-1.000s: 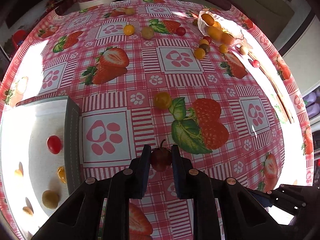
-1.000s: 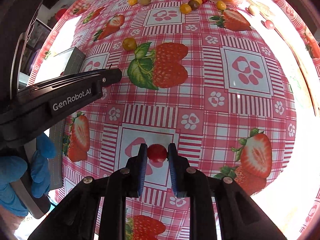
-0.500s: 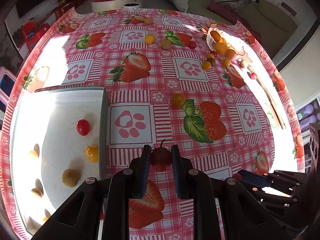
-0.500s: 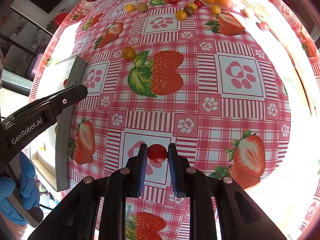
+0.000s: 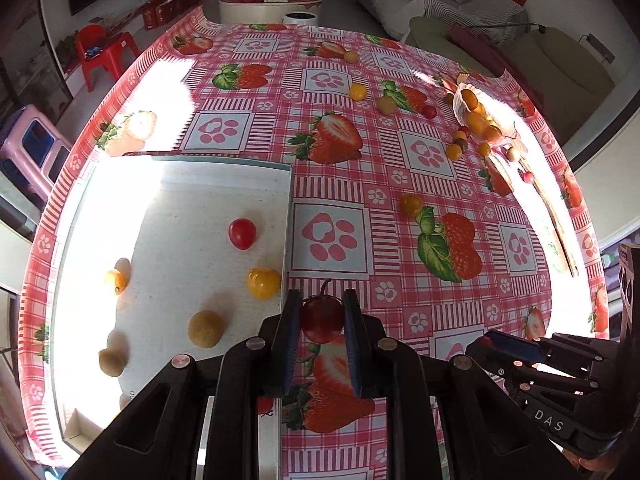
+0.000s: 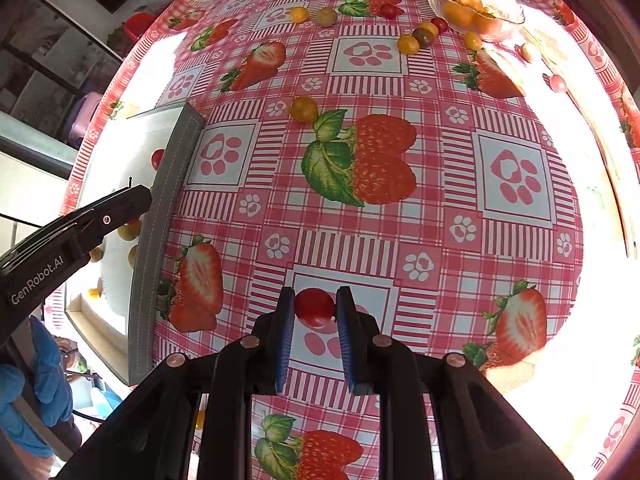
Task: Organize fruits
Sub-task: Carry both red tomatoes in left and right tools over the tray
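Note:
My left gripper [image 5: 320, 316] is shut on a dark red cherry tomato with a stem [image 5: 322, 318], held above the right rim of the grey-edged white tray [image 5: 286, 216]. The tray holds a red tomato [image 5: 242, 233], a yellow one [image 5: 263, 283] and several tan and orange fruits. My right gripper [image 6: 314, 308] is shut on a red cherry tomato [image 6: 314, 307] above the strawberry-print tablecloth, to the right of the tray [image 6: 160, 216]. The left gripper also shows in the right wrist view [image 6: 132, 202], at the tray's edge.
A glass bowl [image 5: 460, 108] of orange fruits stands at the far right, also seen in the right wrist view [image 6: 508, 26]. Loose tomatoes lie near it, and one yellow tomato [image 5: 411, 204] lies mid-table. A wooden stick [image 5: 556, 220] lies along the right edge.
My left gripper has moved left and back toward the tray with its tomato; more of the tray now shows. The right gripper has drawn back a little with its tomato still held.

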